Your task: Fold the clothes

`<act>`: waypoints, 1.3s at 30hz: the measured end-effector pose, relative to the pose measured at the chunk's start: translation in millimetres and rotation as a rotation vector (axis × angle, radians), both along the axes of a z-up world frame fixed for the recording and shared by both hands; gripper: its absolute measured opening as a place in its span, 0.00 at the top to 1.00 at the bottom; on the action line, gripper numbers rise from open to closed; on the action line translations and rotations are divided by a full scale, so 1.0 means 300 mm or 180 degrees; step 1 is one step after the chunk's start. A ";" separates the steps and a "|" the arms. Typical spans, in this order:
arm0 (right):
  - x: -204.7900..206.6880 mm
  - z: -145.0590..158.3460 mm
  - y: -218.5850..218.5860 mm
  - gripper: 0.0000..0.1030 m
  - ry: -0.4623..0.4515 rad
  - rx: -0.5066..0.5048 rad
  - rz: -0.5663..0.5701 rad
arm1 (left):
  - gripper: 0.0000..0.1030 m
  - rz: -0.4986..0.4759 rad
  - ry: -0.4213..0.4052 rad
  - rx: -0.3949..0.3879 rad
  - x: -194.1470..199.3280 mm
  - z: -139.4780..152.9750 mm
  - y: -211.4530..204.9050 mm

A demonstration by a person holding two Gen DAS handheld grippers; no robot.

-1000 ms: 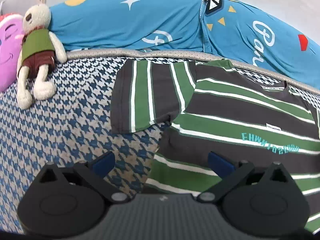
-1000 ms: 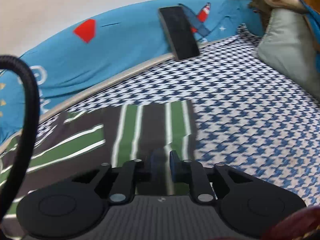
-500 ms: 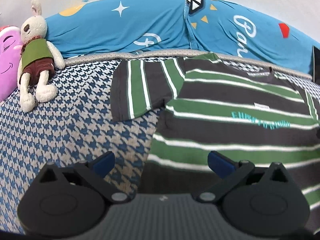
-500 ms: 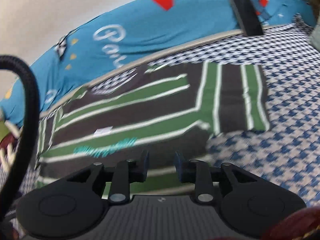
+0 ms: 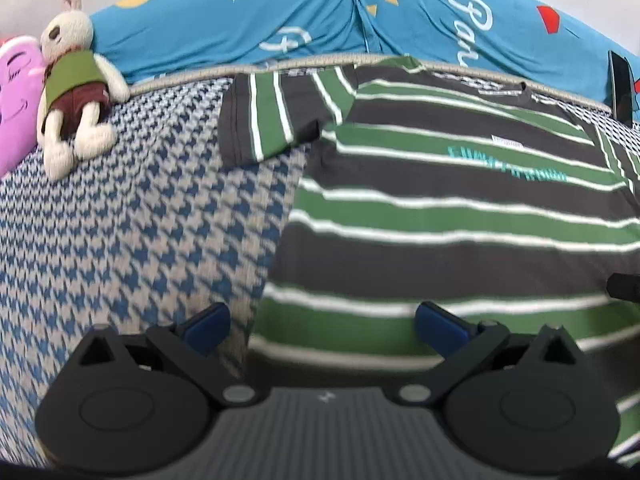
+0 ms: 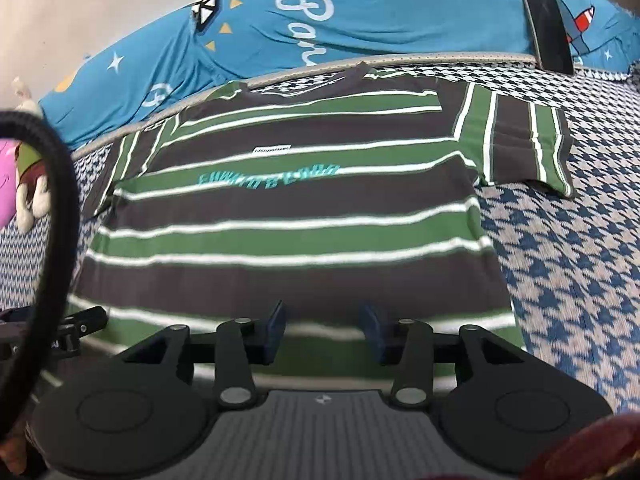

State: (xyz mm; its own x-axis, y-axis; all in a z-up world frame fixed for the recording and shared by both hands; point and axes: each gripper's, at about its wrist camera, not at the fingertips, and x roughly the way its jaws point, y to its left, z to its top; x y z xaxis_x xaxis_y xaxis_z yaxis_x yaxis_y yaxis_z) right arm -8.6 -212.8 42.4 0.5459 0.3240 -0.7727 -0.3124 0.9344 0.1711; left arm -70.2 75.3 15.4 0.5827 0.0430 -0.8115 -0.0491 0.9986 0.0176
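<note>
A T-shirt [image 5: 460, 216] [image 6: 296, 208] with dark grey, green and white stripes lies spread flat on the bed, collar toward the far side and both sleeves out. My left gripper [image 5: 322, 326] stands wide open over the shirt's lower left corner, its left fingertip above the bedsheet and its right one above the hem. My right gripper [image 6: 322, 330] is open over the middle of the bottom hem, nothing between its blue pads. The left gripper's finger [image 6: 76, 328] shows at the left edge of the right wrist view.
The blue-and-beige houndstooth bedsheet [image 5: 132, 232] [image 6: 580, 248] surrounds the shirt. A blue printed bolster [image 5: 280, 20] [image 6: 360, 28] runs along the far edge. A plush rabbit [image 5: 74, 80] and pink cushion [image 5: 16, 100] sit far left. A dark phone [image 6: 548, 28] leans on the bolster.
The right gripper let go of the right sleeve, opened, and drew back to the bottom hem. The left gripper pulled back and swung right, staying open.
</note>
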 end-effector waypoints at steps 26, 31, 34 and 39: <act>-0.393 0.015 -0.026 0.49 -0.0144 0.0090 0.0488 | 0.00 -0.0080 -0.0193 -0.0258 -0.231 0.050 0.031; -0.446 0.015 -0.011 0.49 -0.0197 0.0051 0.0675 | 0.00 -0.0085 -0.0274 -0.0349 -0.294 0.077 0.052; -0.461 0.017 -0.011 0.49 -0.0245 0.0049 0.0758 | 0.00 -0.0113 -0.0325 -0.0360 -0.329 0.094 0.059; -0.467 0.006 0.005 0.49 -0.0250 -0.0025 0.0821 | 0.00 -0.0260 -0.0349 -0.0335 -0.387 0.104 0.048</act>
State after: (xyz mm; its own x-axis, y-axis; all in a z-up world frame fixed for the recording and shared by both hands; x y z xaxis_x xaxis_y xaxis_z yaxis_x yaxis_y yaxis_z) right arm -148.7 -211.2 44.3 0.5044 0.4541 -0.7344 -0.5522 0.8235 0.1299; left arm -186.3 89.6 46.7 0.6662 -0.0900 -0.7403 0.0363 0.9954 -0.0884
